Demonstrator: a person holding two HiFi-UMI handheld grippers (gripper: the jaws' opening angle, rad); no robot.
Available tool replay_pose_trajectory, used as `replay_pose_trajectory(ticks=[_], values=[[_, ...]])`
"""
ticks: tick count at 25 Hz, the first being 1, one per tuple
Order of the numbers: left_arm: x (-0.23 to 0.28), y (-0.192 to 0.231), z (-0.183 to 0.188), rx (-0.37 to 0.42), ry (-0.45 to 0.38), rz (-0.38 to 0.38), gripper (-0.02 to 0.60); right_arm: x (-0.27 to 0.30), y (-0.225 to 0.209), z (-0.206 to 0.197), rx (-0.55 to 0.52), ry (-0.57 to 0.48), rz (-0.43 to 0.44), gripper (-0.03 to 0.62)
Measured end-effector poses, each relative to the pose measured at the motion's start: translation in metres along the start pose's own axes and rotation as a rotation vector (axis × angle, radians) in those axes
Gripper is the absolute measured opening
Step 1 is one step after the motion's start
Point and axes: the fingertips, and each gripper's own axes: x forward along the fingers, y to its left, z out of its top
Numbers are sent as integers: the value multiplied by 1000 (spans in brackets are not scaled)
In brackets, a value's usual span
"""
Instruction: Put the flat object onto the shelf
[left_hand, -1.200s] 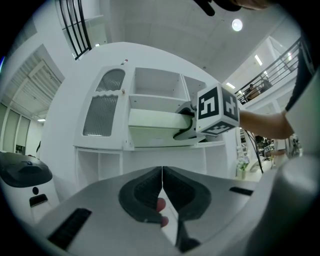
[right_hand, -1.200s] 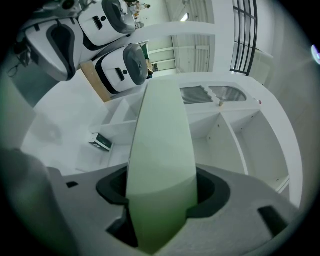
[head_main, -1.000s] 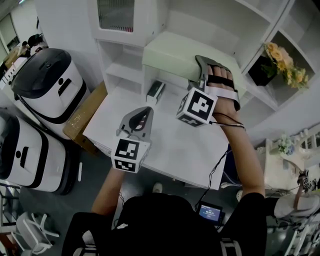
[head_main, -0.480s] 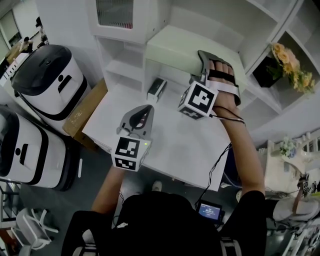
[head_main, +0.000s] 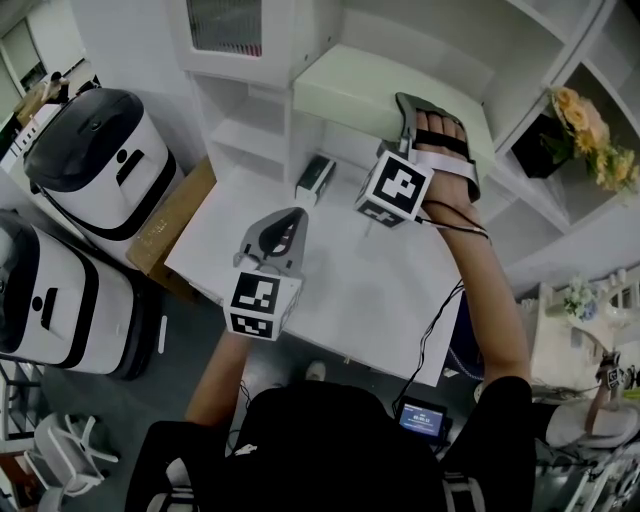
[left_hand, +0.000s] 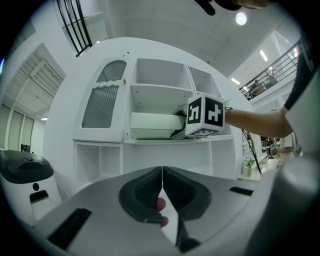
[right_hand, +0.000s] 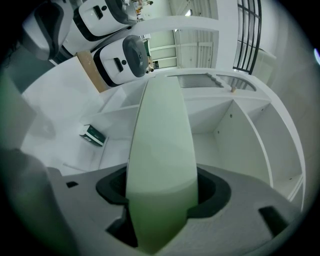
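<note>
Your right tongs (head_main: 404, 112) (right_hand: 160, 197) are clamped on one end of the pale green flat panel (head_main: 350, 88) (right_hand: 160, 125), one pad on each face. You hold the panel level at the white shelf unit (head_main: 245, 140) (left_hand: 150, 92). In the left gripper view the panel (left_hand: 152, 121) reaches into the open middle compartment, just above the ledge, beside the glazed door. No view shows whether it already rests on the shelf board.

Your left tongs (head_main: 288, 218) (left_hand: 162, 175) are pressed together with nothing between them. They hover level over the white worktop (head_main: 380, 290), well apart from the panel.

A small dark green and white box (head_main: 314, 180) (right_hand: 92, 135) lies on the worktop close to the shelf unit's foot. Yellow flowers (head_main: 588, 128) stand in a compartment at the right. Two white machines with black tops (head_main: 95, 160) and a cardboard box (head_main: 170, 225) stand on the floor to your left.
</note>
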Motion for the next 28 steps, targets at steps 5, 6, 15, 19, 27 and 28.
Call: replay_pose_trajectory(ticks=[5,6,15,19,27,28], values=[[7,4,-1,-3,1,8,6,14,6,-2,7,-9,12,293],[8,4,-1,-3,1,10,6,17,8,-2,11,-10,21,296],[15,7,-6,-2,10,22,6,34,15,-8,42,21,62,322],[19,7,-7,0,13,24,6,41,16,-8,52,33,69,327],[23,12,-10,8,19,36,6,57,16,-13,70,55,85,359],[24,13,-10,11,18,40,6,59,17,-14,69,58,87,364]])
